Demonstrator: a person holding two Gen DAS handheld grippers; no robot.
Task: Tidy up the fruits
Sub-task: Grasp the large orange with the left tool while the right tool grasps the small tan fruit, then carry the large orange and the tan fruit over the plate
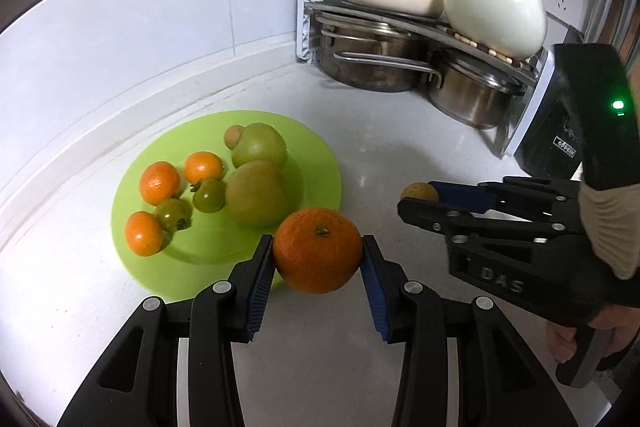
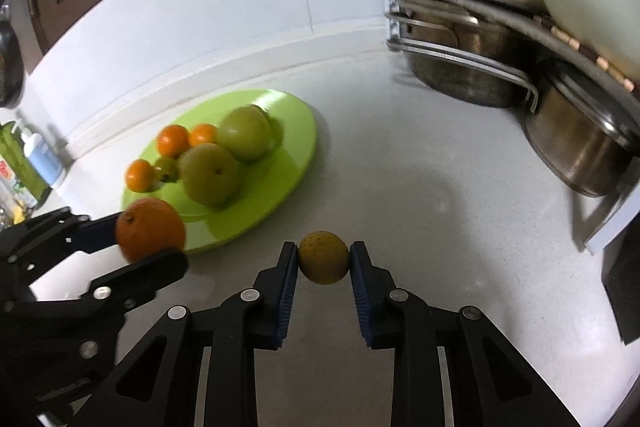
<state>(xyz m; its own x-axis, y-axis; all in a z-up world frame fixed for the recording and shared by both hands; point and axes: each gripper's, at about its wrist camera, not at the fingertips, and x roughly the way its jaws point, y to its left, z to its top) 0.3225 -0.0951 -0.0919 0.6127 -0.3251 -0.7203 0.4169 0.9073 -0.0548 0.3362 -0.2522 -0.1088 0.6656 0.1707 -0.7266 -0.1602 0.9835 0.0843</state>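
Observation:
My left gripper (image 1: 318,255) is shut on a large orange (image 1: 318,251), held just above the near rim of the green plate (image 1: 320,151). From the right wrist view the same orange (image 2: 150,229) shows at the left in the left gripper (image 2: 152,239). My right gripper (image 2: 324,261) is shut on a small brownish-yellow round fruit (image 2: 324,257) above the white counter, right of the plate (image 2: 296,123). That fruit (image 1: 418,191) peeks out behind the right gripper (image 1: 420,199) in the left wrist view. The plate holds two green pears (image 1: 258,193), small oranges (image 1: 159,183) and small green fruits (image 1: 209,195).
A metal rack (image 1: 308,23) with steel pots (image 1: 372,59), a cream pan and a white kettle (image 1: 494,15) fills the back right corner. A black appliance (image 1: 560,131) stands at the right. Bottles (image 2: 40,155) stand at the far left by the wall.

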